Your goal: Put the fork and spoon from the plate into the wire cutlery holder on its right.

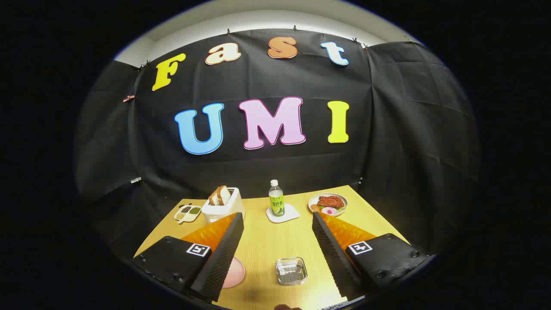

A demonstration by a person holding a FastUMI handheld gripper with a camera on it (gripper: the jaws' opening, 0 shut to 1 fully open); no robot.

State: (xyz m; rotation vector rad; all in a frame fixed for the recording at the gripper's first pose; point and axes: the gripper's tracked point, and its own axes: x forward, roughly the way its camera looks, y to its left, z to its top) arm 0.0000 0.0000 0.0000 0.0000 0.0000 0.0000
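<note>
The gripper (277, 224) hangs wide open above the wooden table (267, 241), holding nothing. Between its fingers sits the wire cutlery holder (291, 271); the pink plate (236, 272) peeks from behind the left finger. A bottle (276, 198) stands beyond.

Far end of the wooden bench (262, 241) has a toaster (223, 206) with bread slices, a small condiment tray (187, 212) left of it, a bottle (276, 198) on a coaster (283, 214), and a food plate (328, 203) right.

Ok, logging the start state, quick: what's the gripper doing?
Gripper: open, holding nothing, fingers spread apart above the table, with the wire cutlery holder below between them.
</note>
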